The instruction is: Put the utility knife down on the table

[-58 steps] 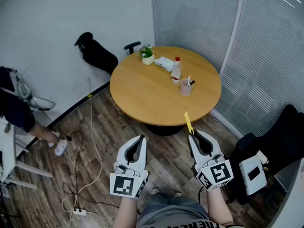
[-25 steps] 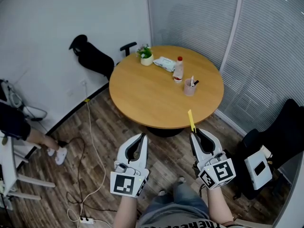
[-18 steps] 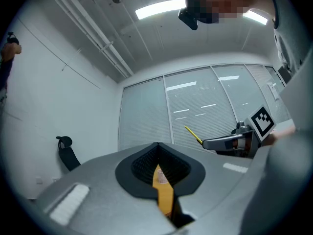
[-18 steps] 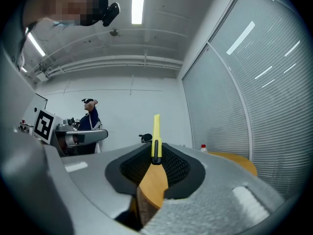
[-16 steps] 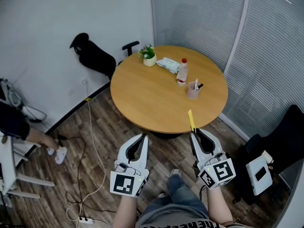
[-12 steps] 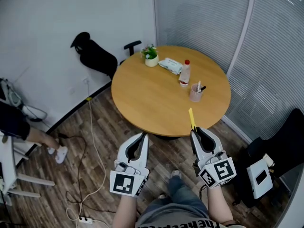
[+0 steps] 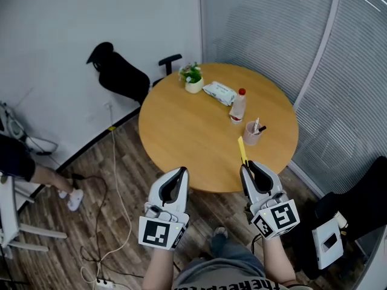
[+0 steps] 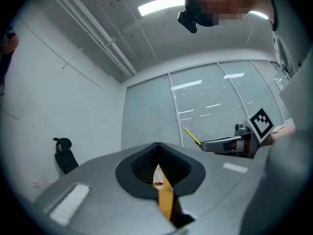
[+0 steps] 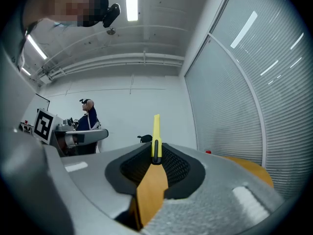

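A yellow utility knife (image 7: 242,150) sticks forward out of my right gripper (image 7: 244,167), which is shut on it; the knife's tip hangs over the near edge of the round wooden table (image 7: 187,141). In the right gripper view the knife (image 9: 156,131) stands upright between the closed jaws. My left gripper (image 7: 183,170) is level with the right one, just short of the table's edge, shut with nothing in it. The left gripper view shows the right gripper (image 8: 222,144) with the knife (image 8: 191,135) to its right.
On the table's far half stand a potted plant (image 7: 193,80), a pack of wipes (image 7: 221,92), a bottle (image 7: 239,106) and a cup with pens (image 7: 252,132). Black chairs (image 7: 124,74) stand behind the table and at right. A cable (image 7: 115,180) runs over the floor.
The person has stepped toward the table, so both grippers now reach its near edge and the knife's tip is over the top. Both grippers have stayed shut.
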The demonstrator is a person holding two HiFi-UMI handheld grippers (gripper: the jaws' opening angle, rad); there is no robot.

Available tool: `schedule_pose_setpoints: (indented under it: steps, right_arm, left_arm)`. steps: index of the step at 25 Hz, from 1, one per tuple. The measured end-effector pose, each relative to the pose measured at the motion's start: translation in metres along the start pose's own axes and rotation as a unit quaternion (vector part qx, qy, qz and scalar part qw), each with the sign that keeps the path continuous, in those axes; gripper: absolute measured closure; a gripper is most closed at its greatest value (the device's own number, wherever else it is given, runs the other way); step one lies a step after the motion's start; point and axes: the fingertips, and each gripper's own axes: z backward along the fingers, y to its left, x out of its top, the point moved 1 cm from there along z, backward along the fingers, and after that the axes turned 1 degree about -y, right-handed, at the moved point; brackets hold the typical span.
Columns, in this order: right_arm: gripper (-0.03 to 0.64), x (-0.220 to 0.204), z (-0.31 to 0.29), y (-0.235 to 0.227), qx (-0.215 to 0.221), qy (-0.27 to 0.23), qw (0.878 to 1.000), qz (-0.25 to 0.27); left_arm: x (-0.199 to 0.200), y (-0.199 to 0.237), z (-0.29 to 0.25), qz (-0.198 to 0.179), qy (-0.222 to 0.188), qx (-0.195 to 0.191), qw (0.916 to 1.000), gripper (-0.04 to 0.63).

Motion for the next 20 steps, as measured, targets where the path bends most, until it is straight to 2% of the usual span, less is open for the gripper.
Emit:
schedule_pose_setpoints:
  steps: [12,20]
  right_arm:
    - [0.549,-0.001,-0.05,-0.059,0.03,-0.001,1.0,-0.003]
    - [0.549,-0.009,-0.066,-0.078,0.049,0.004,0.999,-0.012]
  left_arm:
    - [-0.008,0.006,-0.071,-0.009,-0.004,0.023,0.9997,0.583]
    - [-0.016,0.006,-0.089,-0.013,0.007,0.037,0.9992,0.583]
